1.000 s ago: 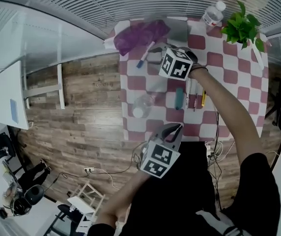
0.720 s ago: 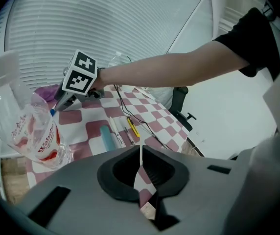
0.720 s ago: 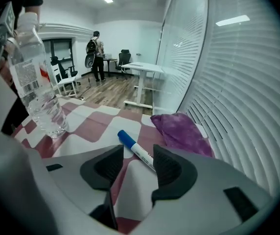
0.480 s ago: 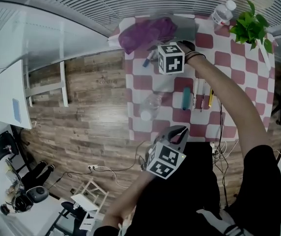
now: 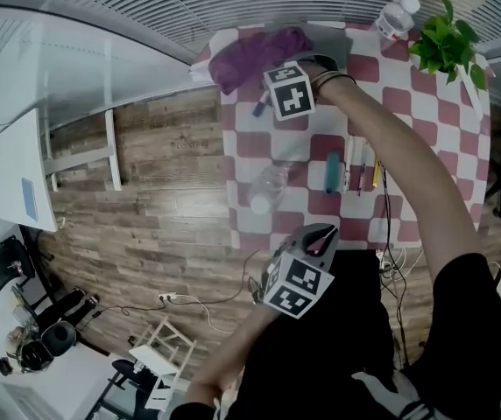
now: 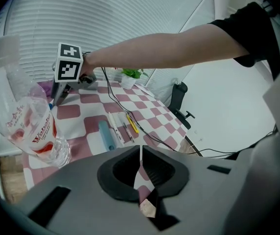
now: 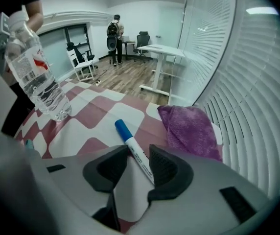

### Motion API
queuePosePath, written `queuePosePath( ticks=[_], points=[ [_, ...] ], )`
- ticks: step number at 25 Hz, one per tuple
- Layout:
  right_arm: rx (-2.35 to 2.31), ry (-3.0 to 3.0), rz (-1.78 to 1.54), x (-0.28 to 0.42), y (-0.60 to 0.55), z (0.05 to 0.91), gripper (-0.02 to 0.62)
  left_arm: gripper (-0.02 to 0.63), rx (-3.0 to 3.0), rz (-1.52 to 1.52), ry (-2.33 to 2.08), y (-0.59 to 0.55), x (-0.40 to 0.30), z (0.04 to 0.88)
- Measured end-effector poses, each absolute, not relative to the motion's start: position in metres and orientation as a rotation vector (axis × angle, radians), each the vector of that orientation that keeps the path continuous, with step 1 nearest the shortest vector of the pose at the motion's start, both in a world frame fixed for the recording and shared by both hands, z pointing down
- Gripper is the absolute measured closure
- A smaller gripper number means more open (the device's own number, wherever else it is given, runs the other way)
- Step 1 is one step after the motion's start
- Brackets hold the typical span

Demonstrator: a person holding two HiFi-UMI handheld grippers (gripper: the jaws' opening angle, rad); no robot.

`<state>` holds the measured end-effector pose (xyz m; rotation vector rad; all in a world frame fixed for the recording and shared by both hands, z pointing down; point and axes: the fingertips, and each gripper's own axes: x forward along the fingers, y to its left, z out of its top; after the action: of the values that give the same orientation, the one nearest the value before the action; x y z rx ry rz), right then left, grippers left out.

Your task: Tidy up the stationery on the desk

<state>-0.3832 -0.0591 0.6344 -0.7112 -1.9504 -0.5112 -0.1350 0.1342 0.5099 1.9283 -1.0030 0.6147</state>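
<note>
One checked tabletop (image 5: 246, 138) is recorded. One purple cloth (image 5: 250, 55) is laid at its far left corner and one potted plant (image 5: 448, 42) at the far right. Two clear bottles (image 5: 393, 20) (image 5: 268, 186) are counted. Two tongs are listed: the left tongs (image 6: 140, 153) are pressed together, empty; the right tongs (image 7: 137, 155), just narrowed, are held apart around one blue-capped marker (image 7: 132, 148) beside the cloth. One teal tube (image 5: 331, 173) and three slim pens (image 5: 362, 169) are aligned mid-tabletop.

Cannot see the rear end of the marker (image 7: 133, 152), lost behind the right gripper (image 7: 138, 161) having just been closing its jaws round it, nor tell the small pens (image 5: 362, 169) apart.
</note>
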Motion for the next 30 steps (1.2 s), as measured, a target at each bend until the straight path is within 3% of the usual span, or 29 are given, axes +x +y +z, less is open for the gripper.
queuePosePath(
  ticks=[12, 30],
  points=[
    [-0.74, -1.911, -0.424, -0.344, -0.05, 0.634, 0.506, 0.563, 1.955, 0.629, -0.968, 0.141, -0.127, 0.507],
    [-0.573, -2.097, -0.228, -0.309, -0.054, 0.57, 0.511, 0.563, 2.04, 0.656, -0.943, 0.143, -0.118, 0.495]
  ],
)
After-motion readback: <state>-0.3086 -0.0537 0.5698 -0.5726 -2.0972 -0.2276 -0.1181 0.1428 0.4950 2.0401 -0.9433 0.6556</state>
